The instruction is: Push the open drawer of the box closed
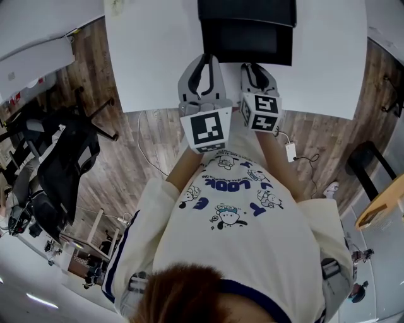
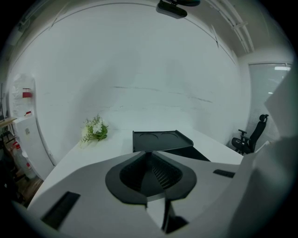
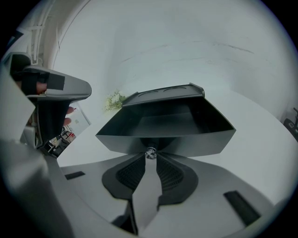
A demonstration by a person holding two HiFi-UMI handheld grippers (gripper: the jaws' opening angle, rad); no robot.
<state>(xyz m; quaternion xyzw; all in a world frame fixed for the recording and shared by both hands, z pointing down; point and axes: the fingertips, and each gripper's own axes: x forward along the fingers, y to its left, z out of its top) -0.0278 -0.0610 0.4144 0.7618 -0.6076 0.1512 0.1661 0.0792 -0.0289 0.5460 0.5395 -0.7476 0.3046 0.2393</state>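
Note:
A black box (image 1: 246,11) stands at the far side of the white table (image 1: 151,57), its drawer (image 1: 247,45) pulled out toward me. In the right gripper view the empty drawer (image 3: 186,139) fills the middle, with a small silver knob (image 3: 150,152) on its front. My right gripper (image 3: 150,156) has its tips closed on that knob. My left gripper (image 2: 149,154) hovers shut and empty to the left, short of the box (image 2: 160,139). Both show side by side in the head view, the left gripper (image 1: 203,63) and the right gripper (image 1: 255,68).
A small bunch of white flowers (image 2: 95,129) lies on the table left of the box. A black office chair (image 1: 57,164) stands on the wooden floor to my left, another chair (image 2: 251,137) off to the right. A white adapter with its cable (image 1: 290,151) lies on the floor.

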